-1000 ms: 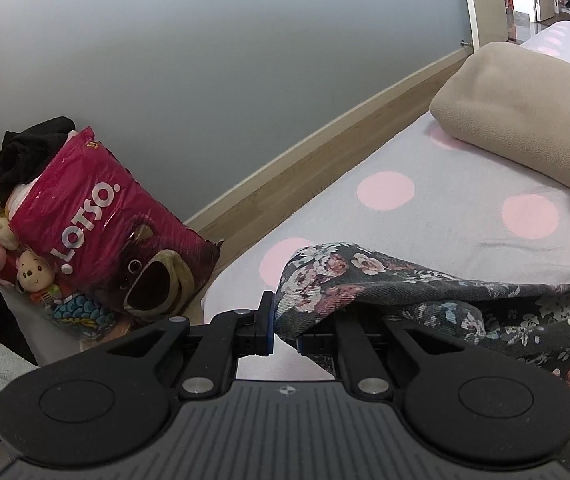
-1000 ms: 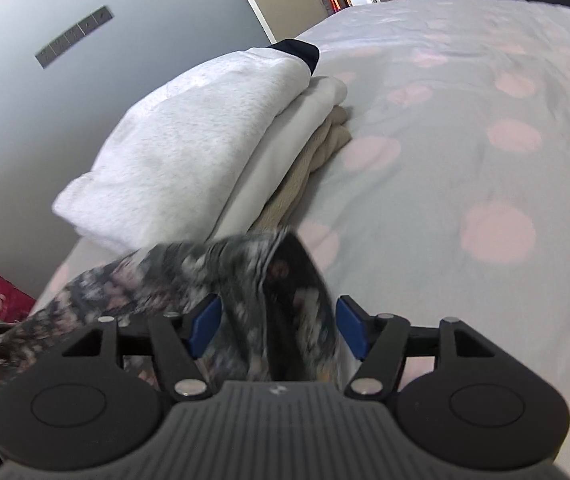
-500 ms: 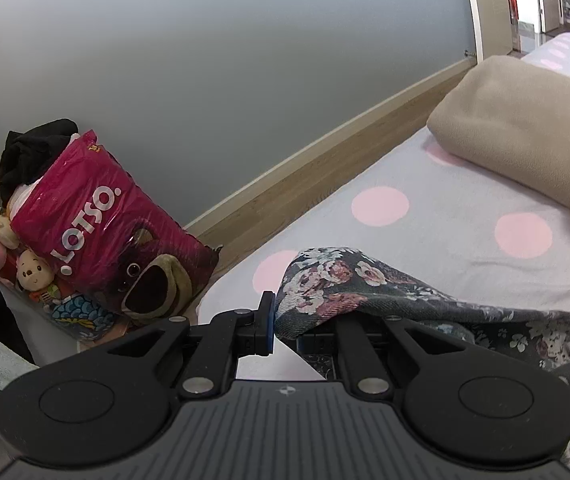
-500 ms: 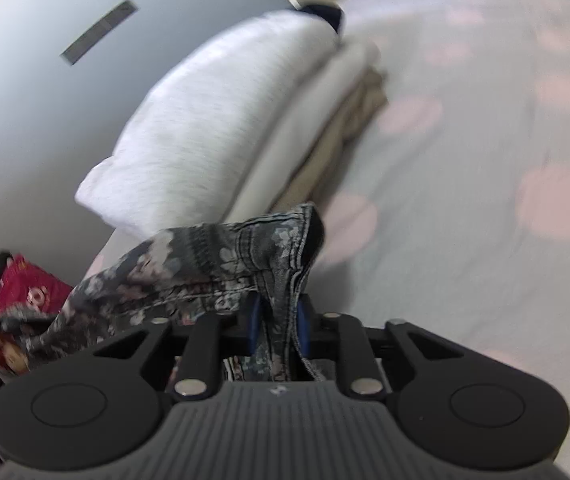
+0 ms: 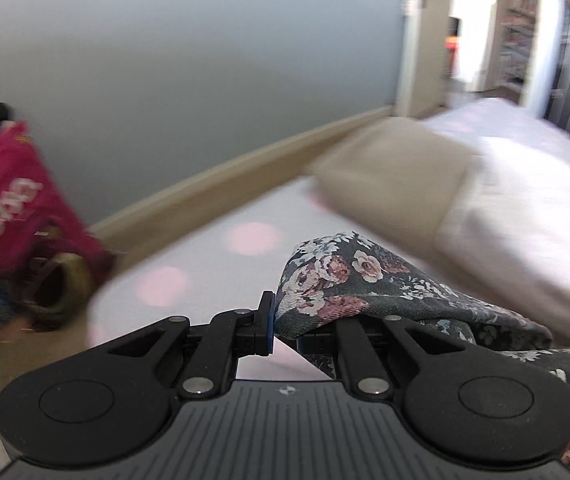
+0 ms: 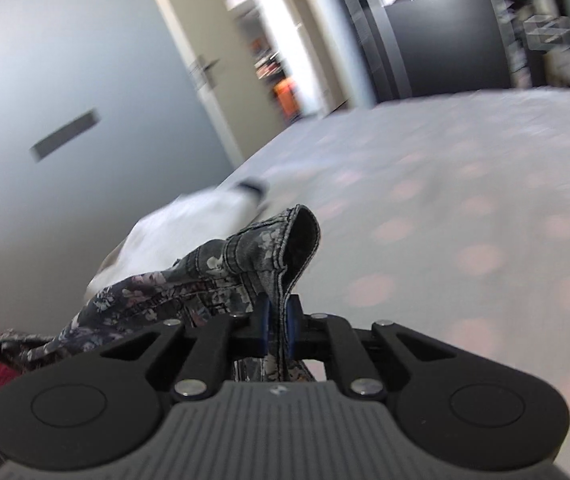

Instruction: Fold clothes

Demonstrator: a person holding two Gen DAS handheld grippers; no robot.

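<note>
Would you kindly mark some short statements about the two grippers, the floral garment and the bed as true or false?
1. The left gripper is clamped on the floral garment. True.
2. The right gripper hangs open with nothing between its pads. False: its jaws have just been closing and now pinch a stitched hem of the same garment.
3. The bed sheet is plain white. False: it is pale with pink dots.
4. A red bag shows at the left of the left wrist view. True.
5. A folded beige item lies on the bed beyond the garment. True.
</note>
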